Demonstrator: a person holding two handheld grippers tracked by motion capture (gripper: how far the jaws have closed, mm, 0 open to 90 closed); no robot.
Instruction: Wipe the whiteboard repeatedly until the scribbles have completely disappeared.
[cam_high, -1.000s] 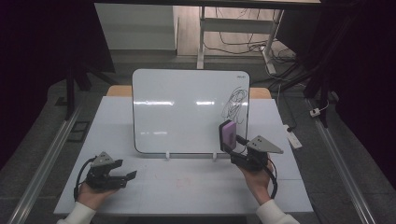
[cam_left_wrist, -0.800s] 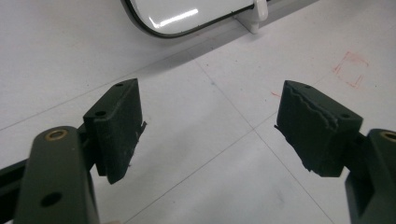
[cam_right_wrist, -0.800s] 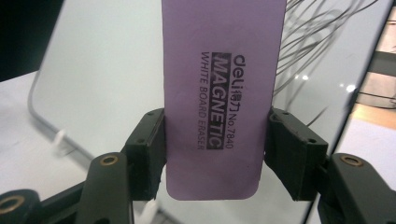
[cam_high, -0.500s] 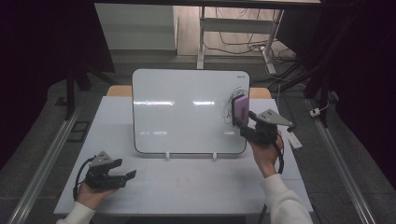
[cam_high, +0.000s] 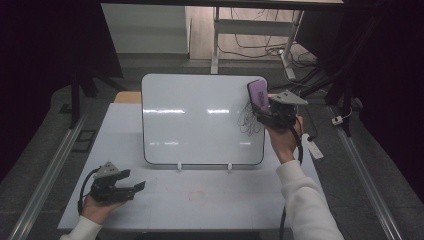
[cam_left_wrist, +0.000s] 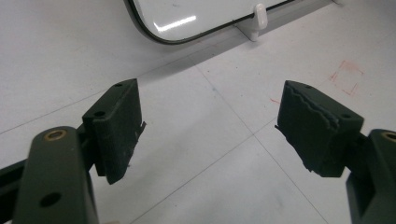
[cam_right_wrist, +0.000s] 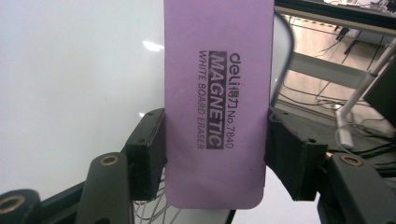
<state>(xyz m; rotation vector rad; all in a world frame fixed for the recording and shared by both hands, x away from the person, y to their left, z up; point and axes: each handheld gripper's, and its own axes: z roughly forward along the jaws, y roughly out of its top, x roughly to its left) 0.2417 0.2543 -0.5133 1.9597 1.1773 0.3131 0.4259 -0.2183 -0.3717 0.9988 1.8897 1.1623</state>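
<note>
A white table (cam_high: 210, 200) carries a faint red square (cam_left_wrist: 346, 77) drawn on its surface, with thin seam lines crossing near it. Beyond its far edge, a white desk frame (cam_high: 250, 30) stands on the wooden floor with dark cables (cam_high: 260, 47) trailing around its legs. Metal rails (cam_high: 47, 170) run along both sides of the table on the grey floor, and a small white tag (cam_high: 313, 148) lies at the table's right edge.

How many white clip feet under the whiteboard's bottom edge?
2: left foot and right foot on the table, below the whiteboard. None looks hidden.
</note>
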